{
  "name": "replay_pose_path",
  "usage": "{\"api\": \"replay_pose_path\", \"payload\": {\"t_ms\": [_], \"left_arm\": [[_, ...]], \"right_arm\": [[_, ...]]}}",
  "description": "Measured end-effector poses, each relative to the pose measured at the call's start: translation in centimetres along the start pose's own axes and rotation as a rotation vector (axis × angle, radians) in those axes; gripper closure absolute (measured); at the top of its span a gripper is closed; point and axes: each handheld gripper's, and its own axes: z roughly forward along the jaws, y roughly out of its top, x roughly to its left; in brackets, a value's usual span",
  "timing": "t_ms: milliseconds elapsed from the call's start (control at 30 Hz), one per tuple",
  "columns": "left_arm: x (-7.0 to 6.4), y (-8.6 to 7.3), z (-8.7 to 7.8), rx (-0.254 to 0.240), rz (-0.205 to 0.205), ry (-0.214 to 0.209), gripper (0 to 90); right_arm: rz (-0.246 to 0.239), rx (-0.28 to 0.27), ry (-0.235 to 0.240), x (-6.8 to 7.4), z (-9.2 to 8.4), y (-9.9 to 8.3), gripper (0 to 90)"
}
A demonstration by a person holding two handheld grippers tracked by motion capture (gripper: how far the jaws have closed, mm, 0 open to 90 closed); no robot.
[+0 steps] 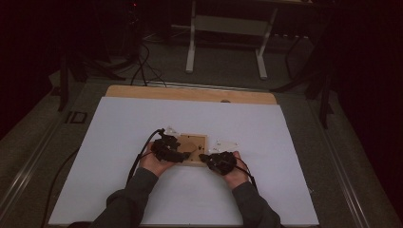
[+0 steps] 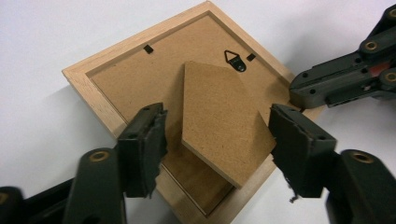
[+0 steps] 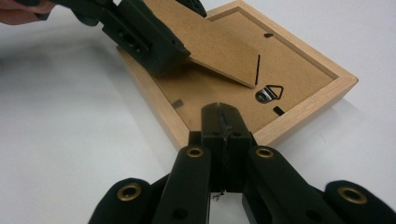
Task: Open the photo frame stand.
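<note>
We log the scene from left to right across the white tabletop (image 1: 119, 190). The left gripper (image 1: 186, 156) sits at the left side of the wooden picture frame (image 1: 202, 138), held in a hand whose grey sleeve enters from the bottom edge. In the left gripper view its fingers (image 2: 144, 144) stand apart, one on either side of the fiberboard easel stand (image 2: 219, 121), whose free end is lifted off the frame's backing board (image 2: 135, 77). We see gaps between the pads and the stand's edges, so we record these fingers as released, with the stand between them but not pressed.

The picture frame lies face down near the middle of the tabletop, close to its near edge, back side up. A black triangular hanger (image 2: 235, 60) and small black retaining tabs (image 2: 148, 49) show on the backing board.

To the right, the right gripper (image 1: 205, 158) meets the frame's near right corner. In the right gripper view its fingers (image 3: 223, 122) are clenched together, nothing between them, with the tip resting against the wooden rim (image 3: 299, 123) near the hanger (image 3: 269, 93).
</note>
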Motion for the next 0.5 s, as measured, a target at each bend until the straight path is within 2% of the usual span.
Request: {"api": "replay_pose_path", "payload": {"t_ms": [167, 367, 500], "left_arm": [[0.24, 0.02, 0.0, -0.001, -0.017, -0.03, 43.4], [0.51, 0.05, 0.29, 0.018, -0.047, -0.055, 43.0], [0.71, 0.06, 0.36, 0.01, -0.06, -0.072, 44.9]], "right_arm": [[-0.001, 0.0, 0.0, 0.0, 0.0, 0.0, 90.0], [-0.001, -0.002, -0.001, -0.01, 0.01, 0.0, 89.9], [-0.002, -0.002, -0.001, -0.01, 0.01, 0.0, 89.9]]}}
